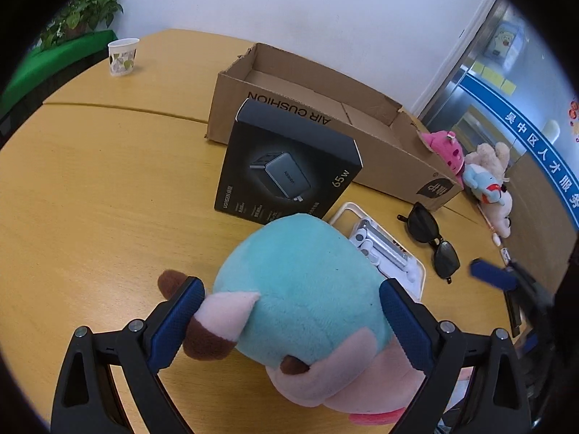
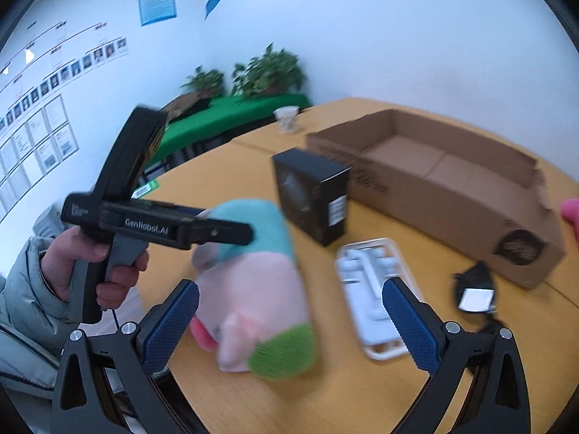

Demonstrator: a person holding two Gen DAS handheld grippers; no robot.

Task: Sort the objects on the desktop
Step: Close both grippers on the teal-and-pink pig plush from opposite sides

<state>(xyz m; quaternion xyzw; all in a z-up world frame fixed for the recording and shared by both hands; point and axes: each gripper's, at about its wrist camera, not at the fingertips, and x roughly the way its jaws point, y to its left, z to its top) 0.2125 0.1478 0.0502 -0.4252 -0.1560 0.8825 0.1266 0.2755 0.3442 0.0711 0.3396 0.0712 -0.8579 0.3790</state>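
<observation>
A teal and pink plush toy (image 1: 307, 278) lies on the wooden table (image 1: 90, 217). My left gripper (image 1: 293, 285) is open and straddles it, with the blue pads close against its sides. In the right wrist view the same plush toy (image 2: 253, 275) rests on the table while a hand (image 2: 90, 264) holds the left gripper (image 2: 235, 233) over it. My right gripper (image 2: 291, 287) hovers open above the table with nothing held. One of its blue fingers (image 1: 492, 275) shows at the right of the left wrist view.
A black charger box (image 1: 286, 166) stands in front of an open cardboard box (image 1: 362, 152). A white tray (image 1: 416, 264) of small parts and sunglasses (image 1: 434, 238) lie to the right. Pink (image 1: 445, 148) and blue-white (image 1: 488, 184) plush toys sit beyond. A paper cup (image 1: 123, 56) stands far left.
</observation>
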